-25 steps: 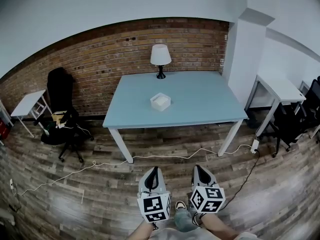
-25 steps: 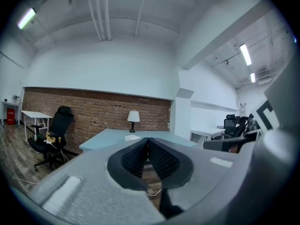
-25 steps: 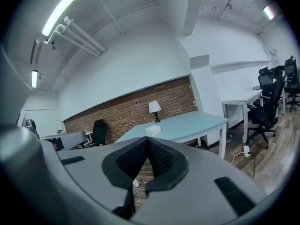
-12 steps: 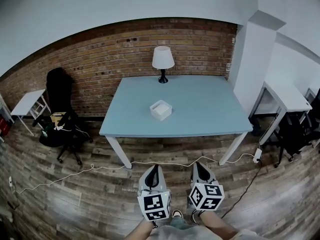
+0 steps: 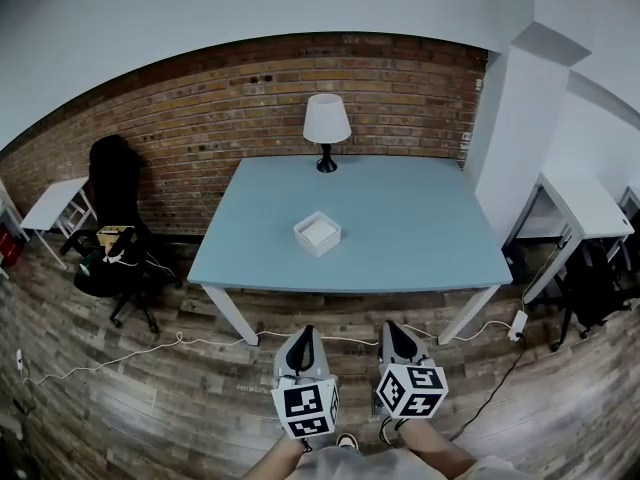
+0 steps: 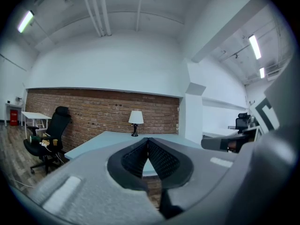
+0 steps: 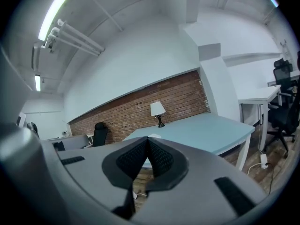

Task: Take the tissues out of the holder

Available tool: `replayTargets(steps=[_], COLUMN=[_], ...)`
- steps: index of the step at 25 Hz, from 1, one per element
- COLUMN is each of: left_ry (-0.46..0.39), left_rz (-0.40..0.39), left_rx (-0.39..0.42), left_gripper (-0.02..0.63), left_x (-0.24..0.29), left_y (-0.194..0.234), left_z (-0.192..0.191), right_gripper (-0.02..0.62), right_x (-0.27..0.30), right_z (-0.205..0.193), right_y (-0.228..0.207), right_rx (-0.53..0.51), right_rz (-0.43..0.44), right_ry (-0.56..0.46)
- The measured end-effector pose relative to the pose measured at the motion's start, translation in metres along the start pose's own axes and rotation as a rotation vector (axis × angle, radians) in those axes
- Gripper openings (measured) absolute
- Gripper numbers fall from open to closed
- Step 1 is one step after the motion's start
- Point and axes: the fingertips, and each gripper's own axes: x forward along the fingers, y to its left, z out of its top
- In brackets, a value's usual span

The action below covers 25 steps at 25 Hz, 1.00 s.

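Blue table against brick wall; tissue holder mid-table, lamp at 12 o'clock. Left gripper and right gripper at 6 o'clock, jaws together, empty.

No legible txt, nos., brands or signs in any view. Only printed marks: b/w square-marker patterns on the marker cube of the left gripper and the marker cube of the right gripper, lower centre of the head view. These are blocky patterns w/ no letters or digits.
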Motion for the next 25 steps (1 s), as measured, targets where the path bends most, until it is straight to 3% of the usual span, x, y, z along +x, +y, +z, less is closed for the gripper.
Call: replayTargets(steps=[25], left_ry=[0.046], left_rz=[0.019], left_rx=[0.009], left_gripper=[0.009], left_x=[0.116], left_y=[0.015], left_z=[-0.017], right_gripper=[0.005], right_x=[0.106], right_z=[-0.003], right_y=[-0.054], right_rx=[0.064], right_rz=[-0.016], right_ry=[0.062])
